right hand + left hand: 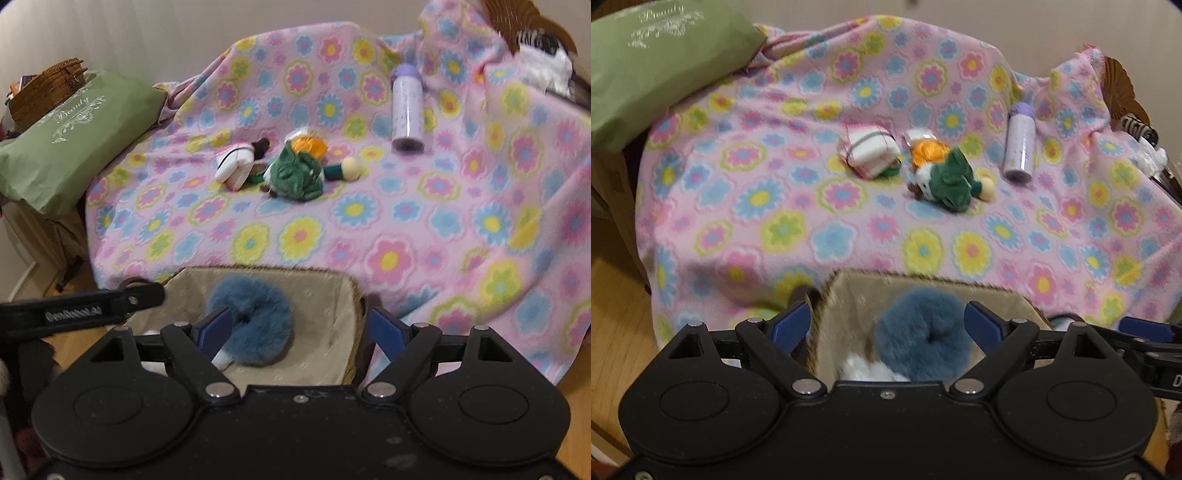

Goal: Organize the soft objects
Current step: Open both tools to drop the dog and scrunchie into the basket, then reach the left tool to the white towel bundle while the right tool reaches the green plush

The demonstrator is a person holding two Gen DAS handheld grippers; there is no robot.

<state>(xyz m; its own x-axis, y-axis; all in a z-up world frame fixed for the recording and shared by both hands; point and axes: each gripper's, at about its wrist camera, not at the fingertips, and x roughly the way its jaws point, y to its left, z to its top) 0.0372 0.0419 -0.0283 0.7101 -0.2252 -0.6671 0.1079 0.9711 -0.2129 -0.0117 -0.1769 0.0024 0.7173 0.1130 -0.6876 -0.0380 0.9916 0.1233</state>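
Left gripper [890, 325] open, blue scrunchie [921, 338] between

"Beauty" on green cushion [70, 136], "GenRobot.AI" on left gripper [79, 308] arm

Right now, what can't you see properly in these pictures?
- Basket: both views, its near side is hidden behind the gripper bodies.
- White fluffy thing beside the blue fluffy ring: left view, mostly hidden by the gripper body and blurred, so I cannot tell what it is.
- Doll: both views, blurred, face unclear.
- Striped thing: left view, small, near the edge.
- Bottle: print too small.
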